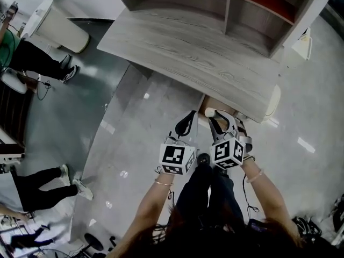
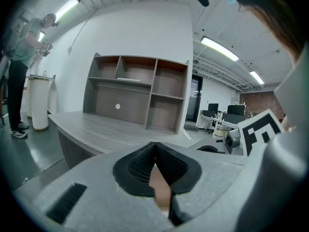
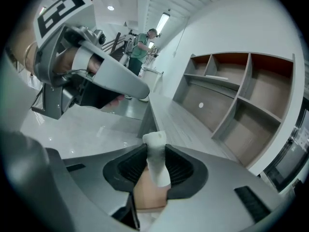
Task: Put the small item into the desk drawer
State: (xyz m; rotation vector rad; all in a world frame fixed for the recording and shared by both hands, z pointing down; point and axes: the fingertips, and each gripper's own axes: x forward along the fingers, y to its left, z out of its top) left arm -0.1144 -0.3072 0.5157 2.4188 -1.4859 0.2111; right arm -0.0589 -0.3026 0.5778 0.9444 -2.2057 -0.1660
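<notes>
Since the small item [image 3: 157,170] is seen clamped between the ribbed black pads of the right hand-held gripper [image 3: 156,153], the pick-up is judged done and the placing is left. It is held out in front of the near edge of the bench [image 1: 188,52], above the floor [image 1: 134,144]. No open drawer can be made out; only a tan patch [image 1: 221,105] is seen under that edge (whether it belongs to the drawer cannot be told). The left hand-held gripper [image 2: 154,146] is seen with jaws brought together on nothing, just beside the right one.

The item is white, stubby, round-topped and matt. The bench is faced in flat grey wood grain and carries a boxy shelf unit [image 2: 137,93]. The floor is glossy.
</notes>
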